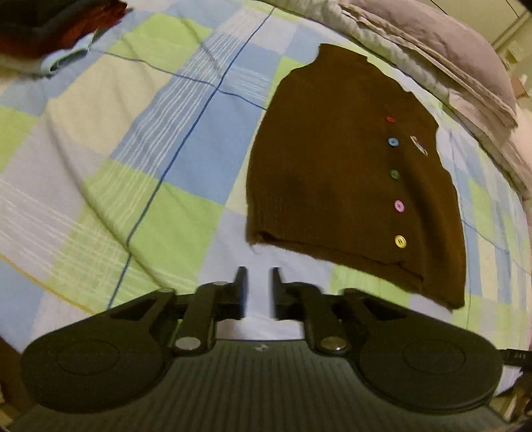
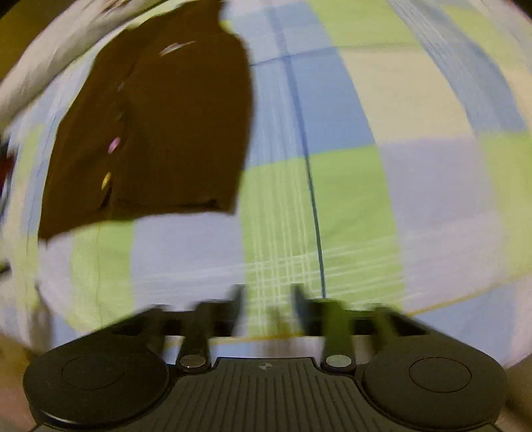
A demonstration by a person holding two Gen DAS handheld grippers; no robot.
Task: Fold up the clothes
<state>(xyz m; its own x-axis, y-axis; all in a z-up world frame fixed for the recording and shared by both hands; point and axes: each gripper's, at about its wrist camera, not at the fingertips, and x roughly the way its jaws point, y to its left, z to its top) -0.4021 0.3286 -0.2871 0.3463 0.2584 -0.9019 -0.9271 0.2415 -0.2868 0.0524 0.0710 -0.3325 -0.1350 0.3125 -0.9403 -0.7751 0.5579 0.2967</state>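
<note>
Brown cardigan on the bed

The brown cardigan (image 1: pixel 335 172) (image 2: pixel 159 126) lies flat and folded on the checked bed cover (image 1: pixel 149 159), with 5 bright buttons (image 1: pixel 394 174) in a row.

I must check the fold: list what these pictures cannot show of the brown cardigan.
- Brown cardigan sleeves: tucked out of sight in both views.
- Upper buttons: smeared by motion blur, right wrist view.
- Pale tag: too small to read, left wrist view.
- Red clothes: cut by the frame edge.
</note>
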